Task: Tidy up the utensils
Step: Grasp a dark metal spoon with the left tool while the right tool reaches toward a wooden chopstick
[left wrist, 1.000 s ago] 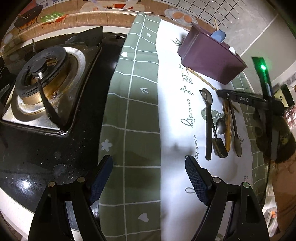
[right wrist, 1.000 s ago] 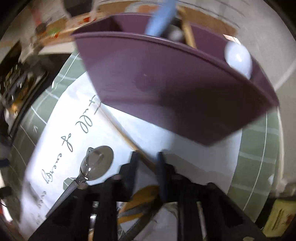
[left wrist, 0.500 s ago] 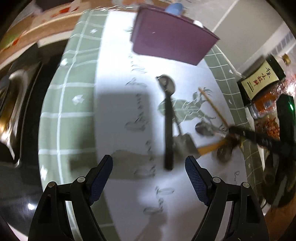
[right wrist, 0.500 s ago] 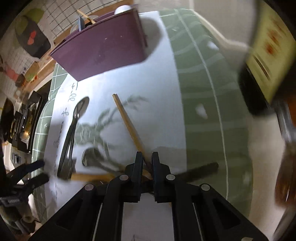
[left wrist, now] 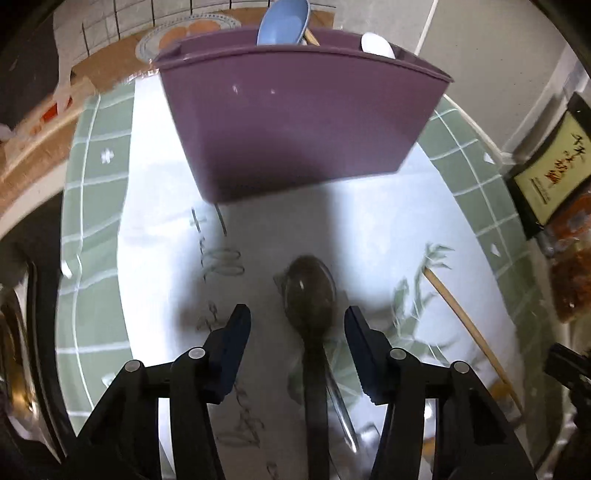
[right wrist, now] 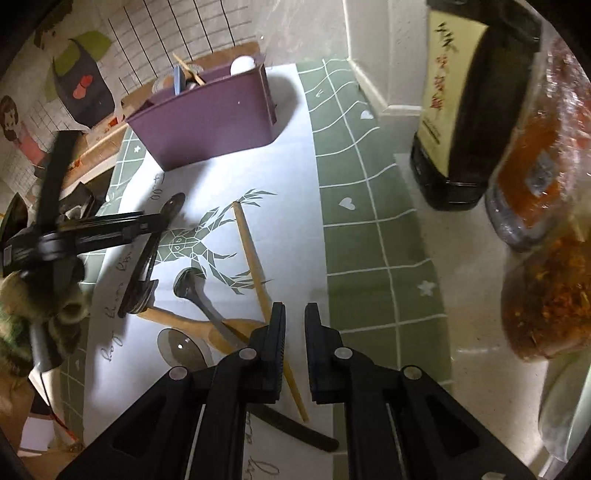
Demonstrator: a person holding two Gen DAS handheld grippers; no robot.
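Left gripper (left wrist: 297,325) straddles a dark-handled spoon (left wrist: 310,291) lying flat on the white centre of the placemat (left wrist: 96,206); jaws are closing, spoon neck between them, pads not yet touching it. Bowl of the spoon points toward the purple utensil caddy (left wrist: 299,122), which stands upright just beyond it, so a pick here would need only a short carry forward. Caddy already holds a blue spoon (left wrist: 282,20), a white utensil (left wrist: 376,44) and a wooden stick end, all standing handle-down or leaning on the rim; judged as the sorting target. Right gripper (right wrist: 294,325) is nearly closed with nothing between the pads; it hovers over the lower end of a single chopstick (right wrist: 255,266) that lies loose on the mat, beside it rather than gripping it. Remaining loose items near it: a metal spoon (right wrist: 188,282), a wooden spoon (right wrist: 221,328) crossed under it, a clear spoon bowl (right wrist: 181,347). The overlapping pile suggests single-item picks from the outside first. Sauce bottle (right wrist: 465,110) and jars stand well apart at the right, off the mat.
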